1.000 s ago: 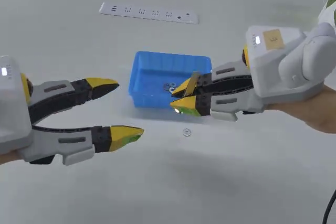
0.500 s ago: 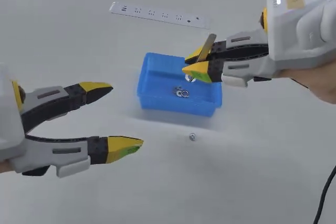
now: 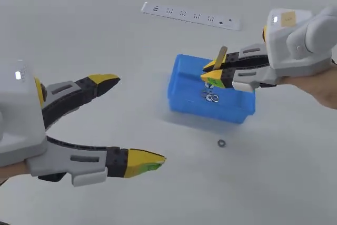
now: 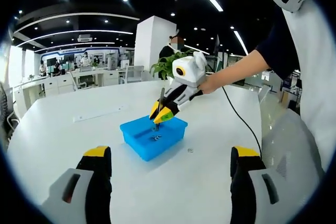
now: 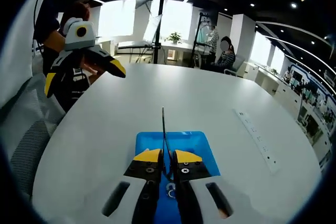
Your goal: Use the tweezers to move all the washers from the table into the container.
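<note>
R gripper (image 3: 209,74) pinching the tweezers (image 3: 221,56) over the blue container (image 3: 181,92), I see a few washers (image 3: 211,97) inside and one washer (image 3: 221,143) on the surface (image 3: 105,25) just beside its wall, not touching, L gripper (image 3: 141,119) spread wide, holding nothing.

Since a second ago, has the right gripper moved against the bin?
Yes. The right gripper, holding tweezers, went from the near wall of the bin to over its inside, away from the loose washer.

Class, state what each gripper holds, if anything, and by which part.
Right gripper: the tweezers, clamped partway along their shaft. Left gripper: nothing, jaws open.
</note>
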